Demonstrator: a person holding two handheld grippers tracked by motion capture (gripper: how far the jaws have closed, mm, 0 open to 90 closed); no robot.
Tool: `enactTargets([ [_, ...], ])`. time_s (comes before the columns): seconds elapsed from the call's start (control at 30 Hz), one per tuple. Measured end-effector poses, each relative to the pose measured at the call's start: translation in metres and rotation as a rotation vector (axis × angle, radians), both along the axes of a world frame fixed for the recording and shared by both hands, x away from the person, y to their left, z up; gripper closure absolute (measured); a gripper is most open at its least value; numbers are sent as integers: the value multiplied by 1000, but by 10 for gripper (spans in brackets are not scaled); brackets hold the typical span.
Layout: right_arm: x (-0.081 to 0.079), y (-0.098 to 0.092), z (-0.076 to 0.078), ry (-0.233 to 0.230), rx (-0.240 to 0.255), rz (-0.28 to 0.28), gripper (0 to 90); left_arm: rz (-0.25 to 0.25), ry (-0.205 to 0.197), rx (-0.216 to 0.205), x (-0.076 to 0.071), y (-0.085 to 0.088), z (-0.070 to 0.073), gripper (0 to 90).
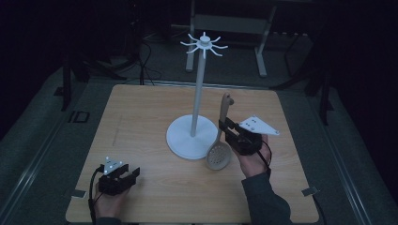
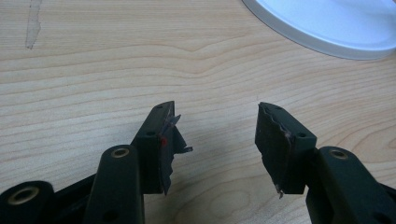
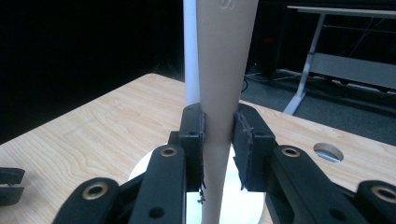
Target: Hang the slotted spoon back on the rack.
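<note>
A light wooden surface (image 1: 141,122) fills the middle of the high view, with dark floor around it. Near the centre stands a white stand with a round flat base and a tall thin pole (image 1: 197,101), topped by a ring of small curved hooks in the upper middle of the frame.

Just right of the base, a beige plastic slotted spoon (image 1: 219,140) is held nearly upright, its round perforated bowl low beside the base rim and its handle pointing up. The right claw (image 1: 228,130), held by a hand coming in from the lower right, is closed on the spoon's handle. In the right gripper view both black jaws press against the pale handle (image 3: 219,102), with the white pole just behind it.

The left claw (image 1: 126,174) sits in the lower left of the high view, low over the surface. In the left gripper view its jaws stand well apart with nothing between them, bare wood beneath, and the edge of the white base (image 2: 327,32) in the upper right corner.
</note>
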State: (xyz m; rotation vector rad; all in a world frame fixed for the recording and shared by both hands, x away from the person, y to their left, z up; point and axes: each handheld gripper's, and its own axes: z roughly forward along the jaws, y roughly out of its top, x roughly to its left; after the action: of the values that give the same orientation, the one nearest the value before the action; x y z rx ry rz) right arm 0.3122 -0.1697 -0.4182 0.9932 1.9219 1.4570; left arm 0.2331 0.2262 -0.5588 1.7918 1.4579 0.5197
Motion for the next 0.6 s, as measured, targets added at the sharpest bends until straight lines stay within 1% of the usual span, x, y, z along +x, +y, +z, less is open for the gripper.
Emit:
enactTargets([
  [0.33, 2, 4, 5, -13, 4, 9, 744, 1, 0, 1, 0, 0, 0, 487],
  [0.6, 3, 8, 14, -30, 6, 18, 744, 6, -3, 2, 0, 1, 0, 485],
])
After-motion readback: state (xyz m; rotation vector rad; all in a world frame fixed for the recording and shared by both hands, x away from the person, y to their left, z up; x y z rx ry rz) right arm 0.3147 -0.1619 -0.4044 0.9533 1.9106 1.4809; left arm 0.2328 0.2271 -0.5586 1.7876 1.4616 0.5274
